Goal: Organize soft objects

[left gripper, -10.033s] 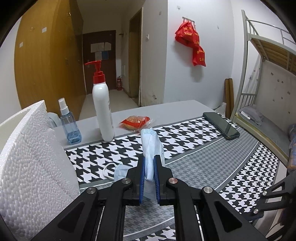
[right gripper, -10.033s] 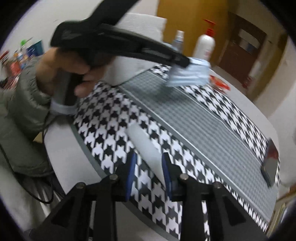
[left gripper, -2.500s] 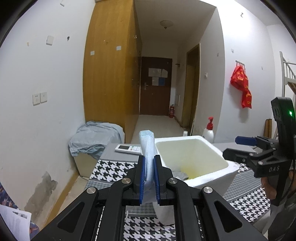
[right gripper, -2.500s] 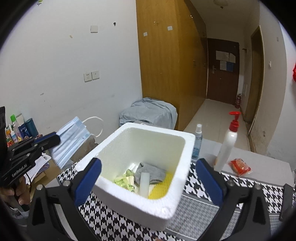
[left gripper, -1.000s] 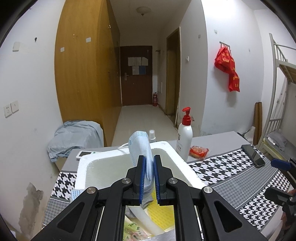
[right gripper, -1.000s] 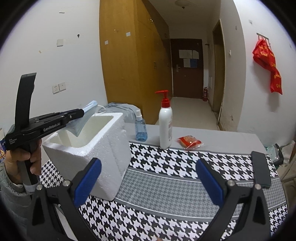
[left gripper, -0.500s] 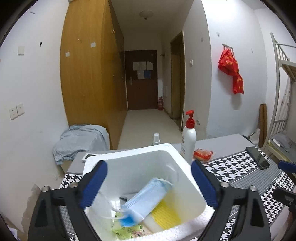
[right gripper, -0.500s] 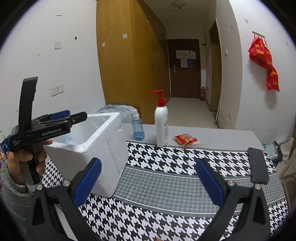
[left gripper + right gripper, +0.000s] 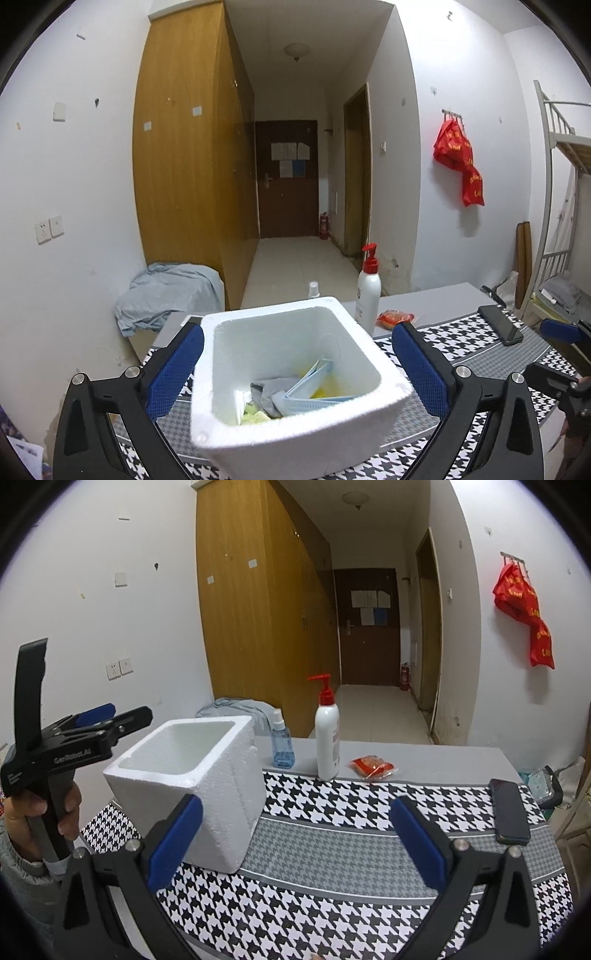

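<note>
Left gripper (image 9: pixel 297 373): jaws opening, already spread very wide, nothing gripped. The blue pads stand on either side of the white foam box (image 9: pixel 388 402) without touching it, seen from just above its near rim. In the right wrist view this gripper hangs beside the box's left wall, gripped by the person's hand (image 9: pixel 44 812) in a grey sleeve.

Right gripper (image 9: pixel 295 843): jaws parted wide, empty, hovering over the houndstooth table mat (image 9: pixel 369 805) to the right of the box.

Face mask (image 9: pixel 314 391): lying inside the box, folded, leaning against the right inner wall, on top of a grey cloth (image 9: pixel 269 395). Pale green packaging (image 9: pixel 255 417) sits at the near bottom corner; a yellow item lies under the mask, kind not discernible.

Surroundings: behind the box stand a blue spray bottle (image 9: pixel 282 744) and a white pump bottle (image 9: pixel 327 734) with red head, both upright on the bare grey table strip. A red snack packet (image 9: pixel 371 766) lies right of the pump bottle. A black phone (image 9: pixel 509 816) lies flat near the mat's right edge.
</note>
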The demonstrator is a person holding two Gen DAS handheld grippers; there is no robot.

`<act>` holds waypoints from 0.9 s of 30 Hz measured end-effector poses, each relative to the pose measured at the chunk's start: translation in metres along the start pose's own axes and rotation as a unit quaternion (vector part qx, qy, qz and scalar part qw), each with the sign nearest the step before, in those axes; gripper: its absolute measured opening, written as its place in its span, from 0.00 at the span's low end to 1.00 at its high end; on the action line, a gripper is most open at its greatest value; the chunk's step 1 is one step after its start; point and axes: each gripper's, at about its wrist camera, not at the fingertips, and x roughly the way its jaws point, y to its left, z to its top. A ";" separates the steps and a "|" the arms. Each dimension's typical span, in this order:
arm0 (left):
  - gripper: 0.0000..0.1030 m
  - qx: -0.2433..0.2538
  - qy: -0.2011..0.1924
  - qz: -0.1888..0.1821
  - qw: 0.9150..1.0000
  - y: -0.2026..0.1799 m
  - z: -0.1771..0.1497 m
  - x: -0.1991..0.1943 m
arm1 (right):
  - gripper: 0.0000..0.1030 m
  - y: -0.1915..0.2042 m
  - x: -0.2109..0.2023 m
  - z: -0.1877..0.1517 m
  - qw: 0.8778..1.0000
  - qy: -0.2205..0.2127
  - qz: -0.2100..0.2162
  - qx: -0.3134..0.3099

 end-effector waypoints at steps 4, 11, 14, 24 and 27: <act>0.99 -0.003 -0.016 -0.003 1.000 0.002 0.001 -0.026 | 1.00 0.007 -0.017 0.000 1.000 -0.015 -0.012 -0.002; 0.99 0.000 -0.042 -0.005 0.999 -0.007 -0.003 -0.066 | 1.00 0.016 -0.052 -0.003 0.999 -0.038 -0.016 -0.002; 0.99 0.003 -0.049 -0.011 0.999 -0.013 -0.007 -0.079 | 1.00 0.019 -0.068 -0.007 0.998 -0.051 -0.020 -0.003; 0.99 0.014 -0.074 -0.014 0.997 -0.035 -0.036 -0.126 | 1.00 0.035 -0.108 -0.026 0.996 -0.085 -0.031 -0.009; 0.99 0.011 -0.079 -0.020 0.997 -0.039 -0.044 -0.137 | 1.00 0.040 -0.117 -0.034 0.996 -0.089 -0.028 -0.010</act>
